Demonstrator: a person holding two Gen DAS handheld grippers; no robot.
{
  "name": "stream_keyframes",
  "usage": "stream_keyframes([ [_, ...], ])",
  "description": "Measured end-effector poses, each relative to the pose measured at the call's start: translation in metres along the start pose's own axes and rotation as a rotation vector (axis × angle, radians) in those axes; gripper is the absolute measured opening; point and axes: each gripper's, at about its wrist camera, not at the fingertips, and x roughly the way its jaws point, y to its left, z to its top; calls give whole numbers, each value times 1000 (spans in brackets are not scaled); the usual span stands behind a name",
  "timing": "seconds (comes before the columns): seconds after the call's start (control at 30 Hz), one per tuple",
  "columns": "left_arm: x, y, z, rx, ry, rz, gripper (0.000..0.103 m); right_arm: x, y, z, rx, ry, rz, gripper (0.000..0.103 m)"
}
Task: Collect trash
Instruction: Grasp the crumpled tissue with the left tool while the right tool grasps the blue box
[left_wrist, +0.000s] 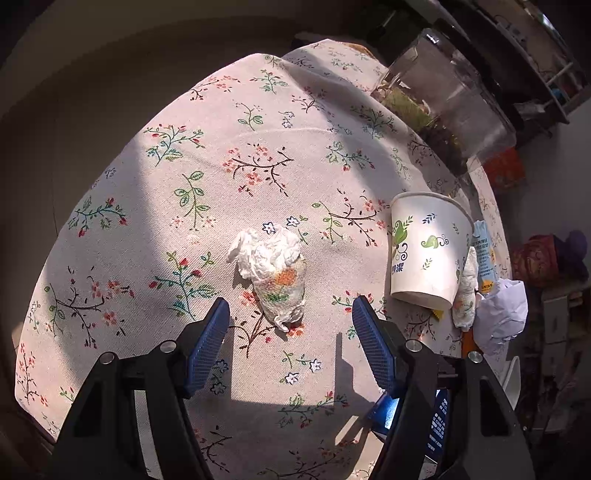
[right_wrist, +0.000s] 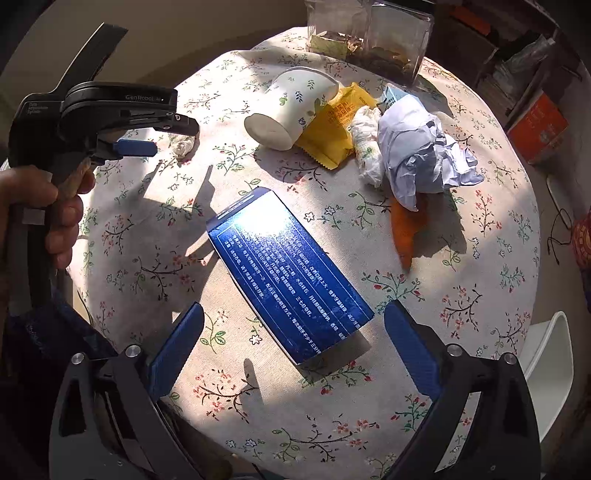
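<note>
Home dining corner, round table under floral tablecloth (left_wrist: 207, 155), glass jar (left_wrist: 447, 96), cluttered shelves (right_wrist: 517, 66), white chair (right_wrist: 554, 354)

Colours on the table, sunlit.
Tablecloth (right_wrist: 480, 229): cream, red-green floral sprigs. Box (right_wrist: 288, 273): dark blue, white print. Cup (right_wrist: 291, 107): white, green leaves. Wrapper (right_wrist: 332, 125): yellow. Crumpled paper (right_wrist: 417, 155): pale lilac-white.
</note>
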Motion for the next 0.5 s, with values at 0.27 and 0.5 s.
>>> stream_keyframes([
  [0.27, 11, -5, 1, 25, 0, 10, 25, 31, 2, 3, -23, 44, -49, 96],
  [0.5, -6, -17, 2, 71, -57, -24, 24, 23, 4, 3, -20, 36, -28, 72],
])
